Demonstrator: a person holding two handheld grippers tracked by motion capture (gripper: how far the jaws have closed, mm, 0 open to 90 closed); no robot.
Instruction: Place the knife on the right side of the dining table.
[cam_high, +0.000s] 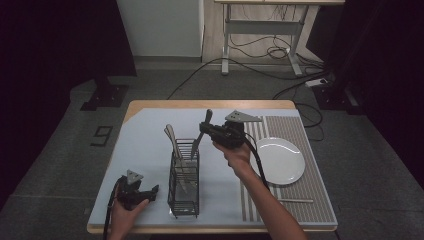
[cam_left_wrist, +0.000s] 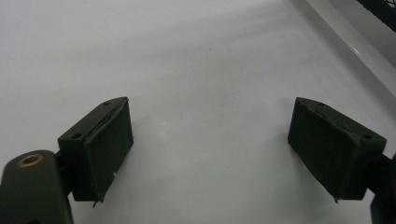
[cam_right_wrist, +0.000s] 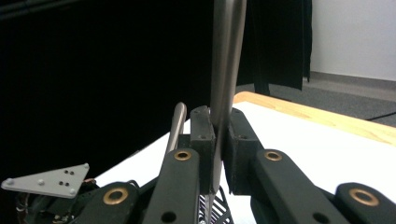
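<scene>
1 knife (cam_high: 202, 131), 1 caddy (cam_high: 184, 179), 1 plate (cam_high: 280, 160)

High view looks forward and down over the whole table (cam_high: 150, 145) from the person's side. Left gripper view sits very close above the white mat (cam_left_wrist: 196, 70), facing down. Right gripper view looks level across the table edge (cam_right_wrist: 317, 116) toward dark curtains; both share the mat

A white plate (cam_high: 280, 160) rests on the ribbed mat (cam_high: 295, 200) (right side); cables (cam_high: 260, 47) trail across the floor.
</scene>
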